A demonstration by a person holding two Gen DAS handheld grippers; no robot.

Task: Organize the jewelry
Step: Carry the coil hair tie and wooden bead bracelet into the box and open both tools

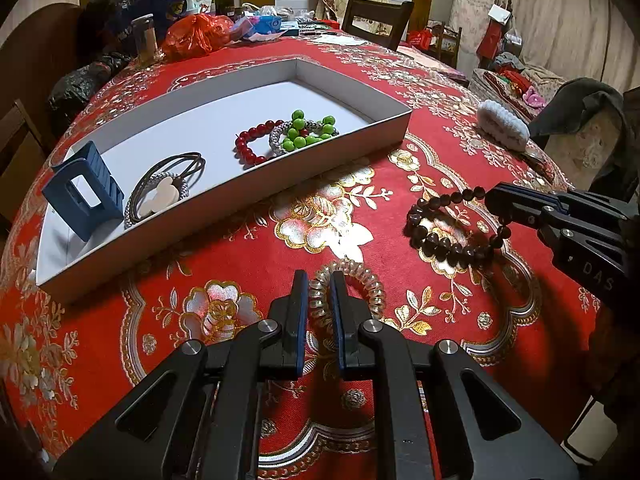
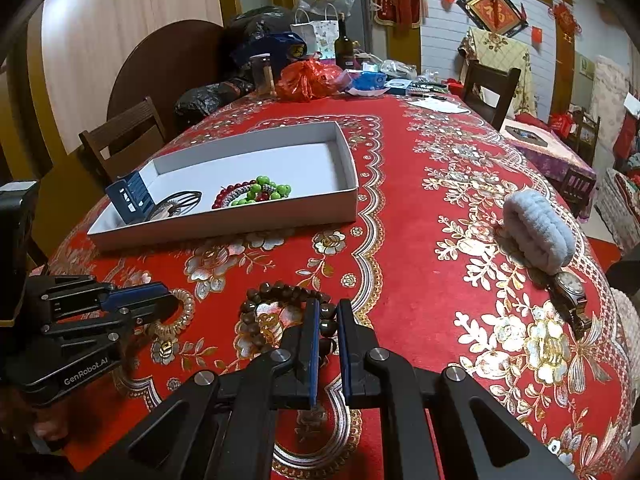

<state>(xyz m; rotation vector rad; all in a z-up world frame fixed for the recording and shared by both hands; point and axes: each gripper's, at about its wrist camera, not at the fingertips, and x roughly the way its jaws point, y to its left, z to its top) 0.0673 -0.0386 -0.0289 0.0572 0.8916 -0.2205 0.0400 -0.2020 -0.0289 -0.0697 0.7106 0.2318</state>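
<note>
Between left claw [image 1: 320, 280], flat coil tie [image 1: 347, 289]

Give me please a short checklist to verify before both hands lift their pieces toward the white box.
1. Left gripper fingers straddle the clear plastic spiral hair tie: ok; firm contact: cannot tell.
2. Right gripper fingers around the strand of the dark brown wooden bead bracelet: ok; clamped: cannot tell.
3. Bracelet lies in a double coil, so a loop may dangle: not ok.
4. Shallow white cardboard box has bare floor behind the red bead bracelet: ok.
5. Path over the red floral tablecloth to the box: ok.
6. Fluffy white scrunchie and metal wristwatch remain outside: not ok.
</note>
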